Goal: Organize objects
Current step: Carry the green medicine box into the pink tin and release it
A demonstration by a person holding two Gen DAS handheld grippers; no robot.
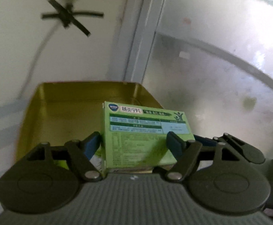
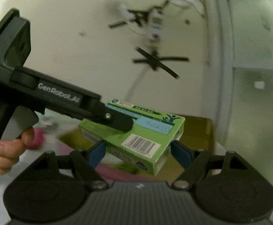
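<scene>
The left tool is clenched on a light green cardboard medicine box printed with a white-and-blue label panel, its blue-padded fingers pressing the box's two side faces while the box stands between them with its printed face tipped toward the camera. Seen from the right wrist, the same left tool reaches in from the left, one black finger lying across the top face of the box, and a bare hand grips its pistol handle at the far left. The right tool sits just under and around the near end of that box: its blue pads flank the box's lower corners, but whether they actually press it or stand a little apart cannot be told from this blurred view. A white barcode patch shows on the box's near face. Just beyond the left tool lies an open gold-coloured metal tin with low walls, the box hanging above its right half. Behind the tin rises a cream wall with crossed strips of black tape, and to the right of the tool a pale grey frame borders a frosted glass panel. Below the right tool, pink and green shapes are too smeared to identify.
</scene>
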